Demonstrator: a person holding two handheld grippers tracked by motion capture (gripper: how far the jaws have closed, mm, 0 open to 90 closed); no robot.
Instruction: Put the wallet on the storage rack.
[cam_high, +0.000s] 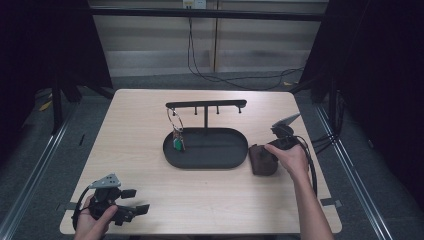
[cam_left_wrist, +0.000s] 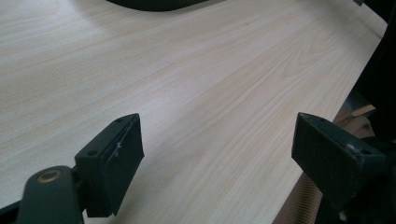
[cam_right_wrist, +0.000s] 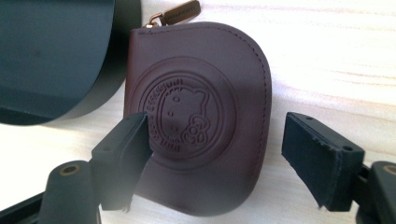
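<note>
Lying flat, pouch (cam_right_wrist: 205, 116) zipper-pull toward tray (cam_right_wrist: 51, 56)

Dim dark surroundings, glare on table (cam_right_wrist: 336, 56), soft focus

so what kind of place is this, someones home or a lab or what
Most likely a lab or recording setup, not a home. The light wood table stands alone between dark curtains, cables trail over the grey floor behind it, and a person holds an instrumented gripper in each hand: left gripper, right gripper.
</note>
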